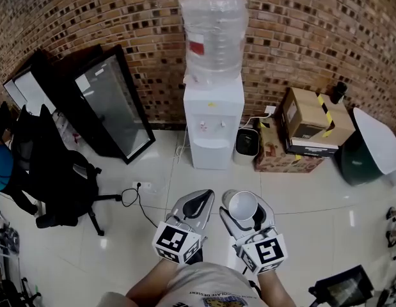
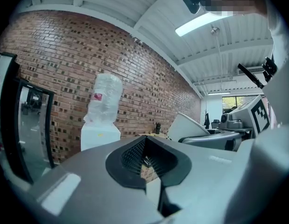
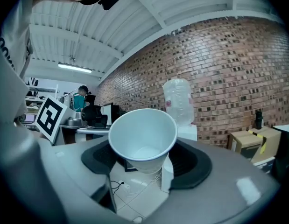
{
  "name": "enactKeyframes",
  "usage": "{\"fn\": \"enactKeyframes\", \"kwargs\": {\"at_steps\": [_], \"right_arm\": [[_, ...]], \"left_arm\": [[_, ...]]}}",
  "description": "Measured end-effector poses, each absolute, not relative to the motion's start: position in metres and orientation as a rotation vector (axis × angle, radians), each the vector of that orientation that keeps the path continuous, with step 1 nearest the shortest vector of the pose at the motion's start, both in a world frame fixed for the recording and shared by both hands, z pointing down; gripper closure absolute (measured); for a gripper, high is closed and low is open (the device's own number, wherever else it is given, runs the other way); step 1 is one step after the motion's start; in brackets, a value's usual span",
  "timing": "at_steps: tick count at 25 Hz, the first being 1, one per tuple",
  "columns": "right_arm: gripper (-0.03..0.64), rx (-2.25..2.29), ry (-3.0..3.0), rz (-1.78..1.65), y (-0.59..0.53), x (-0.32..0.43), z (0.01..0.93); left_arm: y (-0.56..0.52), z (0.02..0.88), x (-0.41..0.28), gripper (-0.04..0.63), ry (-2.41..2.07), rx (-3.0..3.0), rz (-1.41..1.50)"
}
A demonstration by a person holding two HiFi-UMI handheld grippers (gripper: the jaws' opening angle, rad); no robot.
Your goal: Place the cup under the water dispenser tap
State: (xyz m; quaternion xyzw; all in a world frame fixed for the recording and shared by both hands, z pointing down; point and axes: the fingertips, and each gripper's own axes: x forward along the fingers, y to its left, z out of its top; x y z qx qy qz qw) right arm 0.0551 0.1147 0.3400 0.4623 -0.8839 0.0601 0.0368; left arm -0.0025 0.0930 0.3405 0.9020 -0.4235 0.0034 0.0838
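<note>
Right gripper view fills with the cup: a white paper cup, tapered like a cone with the point cut off, thin rolled rim at the top, smooth plain white inside. It stands upright with its mouth up, clamped low on its wall between the dark ribbed pads of the right gripper, whose grey shells spread wide around it. Seen from the head view, the cup sits out in the open above the floor, in front of the water dispenser and well apart from it.

Beside it, the left gripper has its jaws drawn together on nothing, the black pads meeting in a teardrop outline.

The dispenser is a white boxy cabinet with two small taps above a recess, topped by a clear, ridged plastic bottle wrapped in film. It backs onto a rough red-brown brick wall. A small black bin stands just beside it, then stacked cardboard boxes. Glossy pale floor tiles reflect light; a black office chair stands left.
</note>
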Motion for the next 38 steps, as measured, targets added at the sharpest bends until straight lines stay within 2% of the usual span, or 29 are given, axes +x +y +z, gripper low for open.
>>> {"fn": "enactKeyframes", "kwargs": {"at_steps": [19,38], "right_arm": [[0.284,1.429,-2.644,0.202,-0.044,0.005,0.330],[0.284,1.474,-2.571,0.161,-0.127,-0.015,0.325]], "left_arm": [[-0.063,0.335,-0.047,0.595,-1.176,2.688,0.022],[-0.147,0.330,-0.067,0.595,-1.112,2.716,-0.013]]}}
